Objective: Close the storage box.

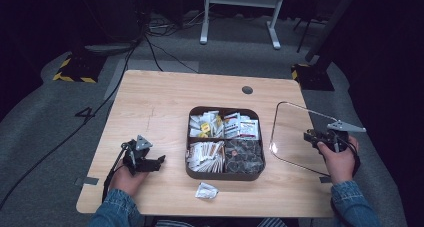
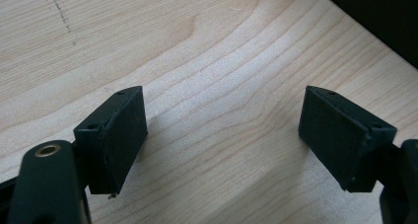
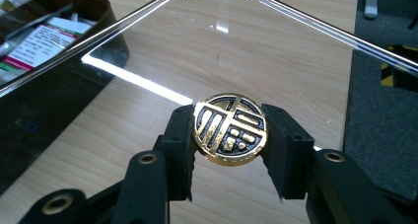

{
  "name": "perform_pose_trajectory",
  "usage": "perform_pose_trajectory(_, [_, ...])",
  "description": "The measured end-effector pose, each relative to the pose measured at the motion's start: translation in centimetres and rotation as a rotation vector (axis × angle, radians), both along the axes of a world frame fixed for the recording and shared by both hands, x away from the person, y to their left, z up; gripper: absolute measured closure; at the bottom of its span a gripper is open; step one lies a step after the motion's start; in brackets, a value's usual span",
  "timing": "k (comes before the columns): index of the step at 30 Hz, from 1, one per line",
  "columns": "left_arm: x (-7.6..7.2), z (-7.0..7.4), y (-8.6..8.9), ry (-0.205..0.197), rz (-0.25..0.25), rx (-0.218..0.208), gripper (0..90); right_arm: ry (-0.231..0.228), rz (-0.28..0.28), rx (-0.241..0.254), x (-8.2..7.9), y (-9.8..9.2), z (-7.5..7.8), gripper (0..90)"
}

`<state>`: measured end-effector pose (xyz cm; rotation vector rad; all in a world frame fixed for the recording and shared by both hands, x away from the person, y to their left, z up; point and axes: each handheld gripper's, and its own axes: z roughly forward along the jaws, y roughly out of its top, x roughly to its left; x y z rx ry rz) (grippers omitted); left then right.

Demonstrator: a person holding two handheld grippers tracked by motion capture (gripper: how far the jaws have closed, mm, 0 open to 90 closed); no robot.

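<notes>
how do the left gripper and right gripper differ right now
The left gripper has its jaws spread wide with only bare table between them; the right gripper is clamped on the round gold-and-black knob of a clear lid. The left sits low at the table beside the brown tray; the right holds the lid tilted up off the table. Both have black padded jaws.

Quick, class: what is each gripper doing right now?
Left gripper: open, nothing between its jaws, over the table.
Right gripper: shut on the round gold knob of the clear lid.
</notes>
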<state>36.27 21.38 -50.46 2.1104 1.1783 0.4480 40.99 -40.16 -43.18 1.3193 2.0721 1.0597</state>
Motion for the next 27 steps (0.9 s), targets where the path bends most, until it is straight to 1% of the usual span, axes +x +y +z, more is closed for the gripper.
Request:
perform_pose_trajectory(4, [0.0, 0.0, 0.0, 0.000, 0.001, -0.001, 18.9, -0.015, 0.011, 0.013, -0.3, 0.3, 1.0, 59.0])
perform_pose_trajectory(5, [0.0, 0.0, 0.0, -0.001, 0.000, 0.000, 18.9, -0.015, 0.011, 0.013, -0.3, 0.3, 1.0, 59.0])
perform_pose_trajectory(6, [0.0, 0.0, 0.0, -0.001, 0.000, 0.000, 18.9, -0.021, 0.019, 0.013, -0.4, 0.5, 1.3, 59.0])
perform_pose_trajectory(11, [0.0, 0.0, 0.0, -0.001, 0.001, 0.001, 18.9, -0.022, 0.028, 0.026, -0.6, 1.5, 2.4, 59.0])
perform_pose_trajectory(16, [-0.2, 0.0, -0.1, 0.004, 0.010, -0.005, 18.9, -0.023, 0.071, 0.033, -0.7, 3.3, 3.3, 59.0])
perform_pose_trajectory(19, [-0.2, 0.0, -0.1, 0.005, 0.009, -0.005, 18.9, -0.026, 0.104, 0.037, -0.6, 4.8, 3.9, 59.0])
perform_pose_trajectory(20, [-0.2, 0.0, -0.1, 0.005, 0.009, -0.005, 18.9, -0.026, 0.104, 0.037, -0.6, 4.8, 3.9, 59.0])
perform_pose_trajectory(21, [-0.2, 0.0, -0.1, 0.003, 0.011, -0.004, 18.9, -0.028, 0.125, 0.041, -0.5, 5.7, 4.2, 59.0])
perform_pose_trajectory(25, [-0.1, 0.0, -0.1, 0.002, 0.018, -0.003, 18.9, -0.034, 0.174, 0.049, -0.3, 7.5, 4.9, 59.0])
perform_pose_trajectory(27, [-0.1, 0.0, -0.1, 0.001, 0.018, -0.003, 18.9, -0.029, 0.194, 0.054, -0.1, 8.5, 5.3, 59.0])
